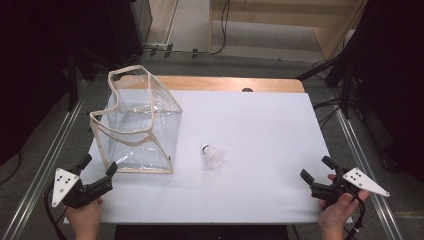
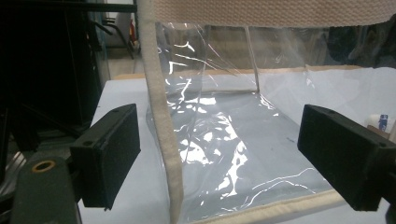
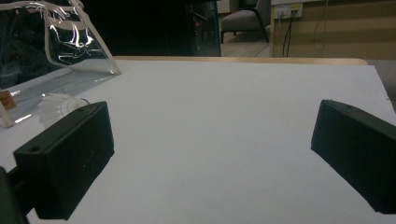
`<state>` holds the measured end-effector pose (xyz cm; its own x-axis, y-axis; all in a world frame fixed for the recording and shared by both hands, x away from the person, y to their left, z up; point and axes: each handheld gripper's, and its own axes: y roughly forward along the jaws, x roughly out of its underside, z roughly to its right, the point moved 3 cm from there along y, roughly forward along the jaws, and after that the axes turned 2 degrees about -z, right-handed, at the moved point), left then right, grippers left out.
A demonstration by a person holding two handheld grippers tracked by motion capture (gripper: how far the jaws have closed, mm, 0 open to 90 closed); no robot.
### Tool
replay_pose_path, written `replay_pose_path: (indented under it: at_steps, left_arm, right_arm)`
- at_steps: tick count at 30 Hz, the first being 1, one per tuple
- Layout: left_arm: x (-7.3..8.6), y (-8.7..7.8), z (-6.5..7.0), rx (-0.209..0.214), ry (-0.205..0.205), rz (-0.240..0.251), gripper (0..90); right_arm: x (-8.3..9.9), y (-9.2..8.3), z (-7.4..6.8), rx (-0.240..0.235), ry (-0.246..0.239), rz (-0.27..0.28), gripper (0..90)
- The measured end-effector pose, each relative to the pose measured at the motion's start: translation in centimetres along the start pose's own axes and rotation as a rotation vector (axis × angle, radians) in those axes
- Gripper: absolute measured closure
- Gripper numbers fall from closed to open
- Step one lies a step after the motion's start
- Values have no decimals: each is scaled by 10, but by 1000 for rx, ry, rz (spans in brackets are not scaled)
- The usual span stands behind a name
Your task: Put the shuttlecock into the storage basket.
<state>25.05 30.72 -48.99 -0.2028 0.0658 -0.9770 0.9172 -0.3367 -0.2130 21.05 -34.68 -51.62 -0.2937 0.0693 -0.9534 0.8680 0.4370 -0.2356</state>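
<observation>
1. Clear bag (image 1: 137,125), beige trim: upright on counter (image 1: 260,130), left side, mouth open, holding nothing.
2. Shuttlecock (image 1: 213,156): on counter, just right of bag, outside it.
3. Left claw (image 1: 99,169): open, near bag's front corner.
4. Right claw (image 1: 316,168): open, gripping nothing, well apart.

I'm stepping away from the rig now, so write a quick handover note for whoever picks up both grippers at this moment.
Left gripper: open, empty, at the near corner of the clear bag, its jaws either side of the bag's cream-trimmed edge without gripping it.
Right gripper: open, empty, at the near right of the white board, apart from everything.
Shuttlecock: lying on the board just right of the bag, outside it.
Done: nothing grasped so far.
Left, probably: steady the bag with the left, pick up the shuttlecock with the right, drop it into the bag.
</observation>
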Motion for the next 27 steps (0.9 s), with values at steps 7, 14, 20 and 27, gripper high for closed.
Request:
replay_pose_path:
  at_steps: [7, 14, 20, 27]
  left_arm:
    - [0, 0, 0, 0, -4, -1, 137]
    - [0, 0, 0, 2, -1, 1, 137]
    - [1, 1, 1, -6, 2, 0, 137]
    - [2, 0, 3, -6, 21, -7, 137]
  right_arm:
    - [-5, 1, -8, -15, -7, 1, 0]
    - [-13, 6, -22, -37, -36, -17, 0]
    - [-20, 10, -38, -71, -67, -24, 0]
    - [-26, 17, -48, -112, -59, -22, 0]
